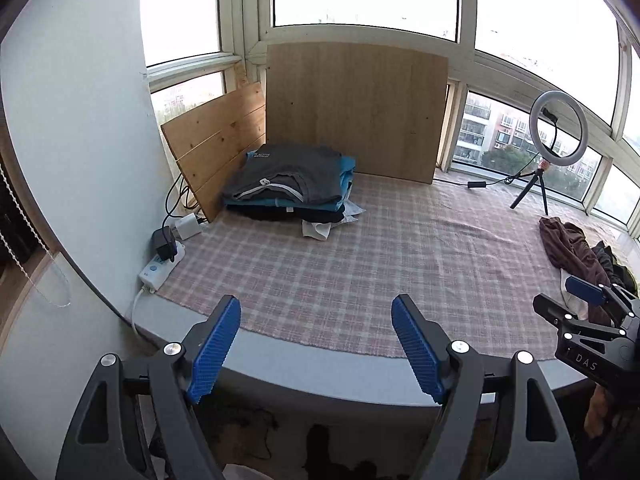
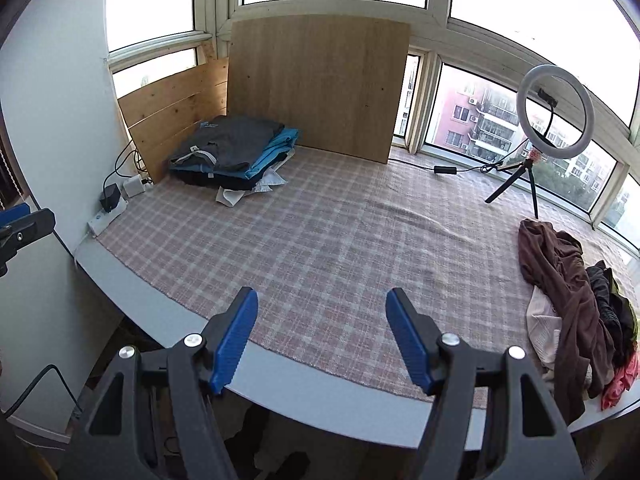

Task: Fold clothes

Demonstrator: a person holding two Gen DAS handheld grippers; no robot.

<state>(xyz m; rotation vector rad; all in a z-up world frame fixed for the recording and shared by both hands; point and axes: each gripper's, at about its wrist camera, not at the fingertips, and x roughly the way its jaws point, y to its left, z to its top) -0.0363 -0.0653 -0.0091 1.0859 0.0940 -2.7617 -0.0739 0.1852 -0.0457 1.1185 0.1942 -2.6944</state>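
Note:
A stack of folded clothes (image 1: 288,184) (image 2: 236,152), a dark grey shirt on top of blue and black ones, sits at the far left of the plaid-covered table (image 1: 360,272) (image 2: 320,240). A heap of unfolded clothes (image 1: 576,248) (image 2: 568,300), brown on top, lies at the right edge. My left gripper (image 1: 316,308) hangs open over the table's near edge, with nothing between its blue pads. My right gripper (image 2: 322,296) is open too and holds nothing. In the left wrist view it shows at the right (image 1: 584,312), close to the heap.
Two wooden boards (image 1: 356,112) (image 2: 320,84) lean against the windows behind the stack. A ring light on a small tripod (image 1: 560,162) (image 2: 554,69) stands at the far right, its cable trailing left. A power strip with plugs (image 1: 160,268) (image 2: 106,216) lies at the left edge.

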